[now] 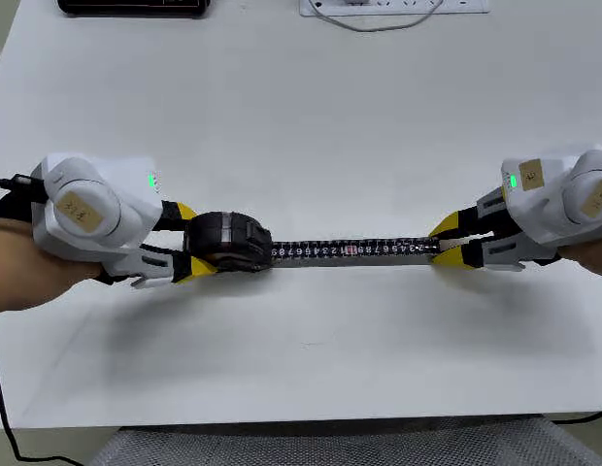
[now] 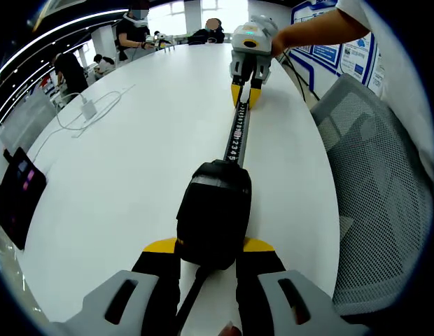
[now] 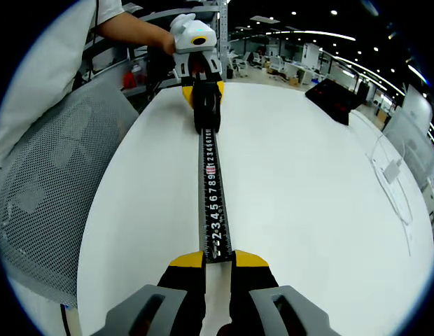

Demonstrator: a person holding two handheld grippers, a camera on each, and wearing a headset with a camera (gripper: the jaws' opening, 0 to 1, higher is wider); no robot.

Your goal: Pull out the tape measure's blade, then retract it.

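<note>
blade (image 1: 354, 249) stretched across tabletop (image 1: 311, 136); room beyond; cable (image 1: 379, 27), dark device (image 1: 134, 6) at far edge.

In the head view the left gripper (image 1: 192, 240) sits at 9 o'clock, its jaws pointing toward 3 and clamped on the tape measure case (image 1: 228, 243). The right gripper (image 1: 445, 242) sits at 3 o'clock, its jaws pointing toward 9 and pinched on the blade (image 1: 354, 249) tip. Both are level and held from behind by the left hand (image 1: 12, 264) and the right hand (image 1: 587, 254).

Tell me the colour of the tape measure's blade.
The blade is black with white numerals and one red mark, clearest in the right gripper view.
</note>
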